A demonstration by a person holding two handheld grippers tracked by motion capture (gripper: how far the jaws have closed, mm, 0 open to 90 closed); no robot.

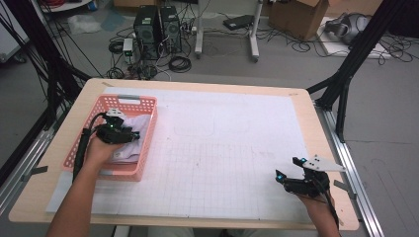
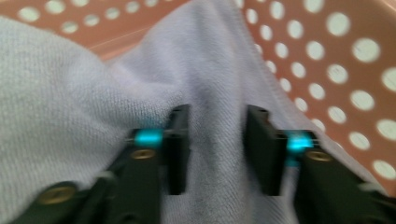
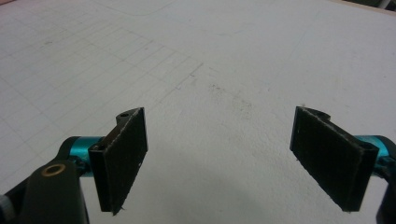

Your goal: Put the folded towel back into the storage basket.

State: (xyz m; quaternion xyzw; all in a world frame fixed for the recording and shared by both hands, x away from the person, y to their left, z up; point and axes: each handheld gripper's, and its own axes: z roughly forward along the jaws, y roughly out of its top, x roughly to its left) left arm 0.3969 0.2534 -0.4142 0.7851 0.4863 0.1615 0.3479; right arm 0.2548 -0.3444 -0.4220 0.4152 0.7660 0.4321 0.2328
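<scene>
- In the high view, the left gripper point(image 1: 129, 133) sits in the left-centre of the frame, inside a pink perforated basket point(image 1: 146, 148) that stands on the left part of the table point(image 1: 306, 111).
- A pale lilac-grey cloth point(image 1: 143, 123) lies in the basket, bunched up, filling most of its upper and right portion; the left hand point(image 1: 99, 150) comes in over the basket's lower edge.
- In the left gripper view, the left gripper point(image 2: 217, 149) is right down on the cloth point(image 2: 70, 93), which fills the left and centre of the frame, with the basket wall point(image 2: 336, 60) and its round holes across the upper right.
- Its jaws stand about half open, and a raised fold of the cloth runs up between them. The picture is blurred, and the pads do not appear to press on the fabric, so the cloth is between the jaws but not clearly gripped.
- The right gripper point(image 1: 284, 178) rests at the lower right of the high view, low over the white gridded mat point(image 1: 222, 148), well apart from the basket, held by the right hand point(image 1: 316, 200).
- In the right gripper view, the right gripper point(image 3: 217, 158) has its jaws spread wide, with nothing between them, just the bare mat point(image 3: 210, 70) beyond.
</scene>
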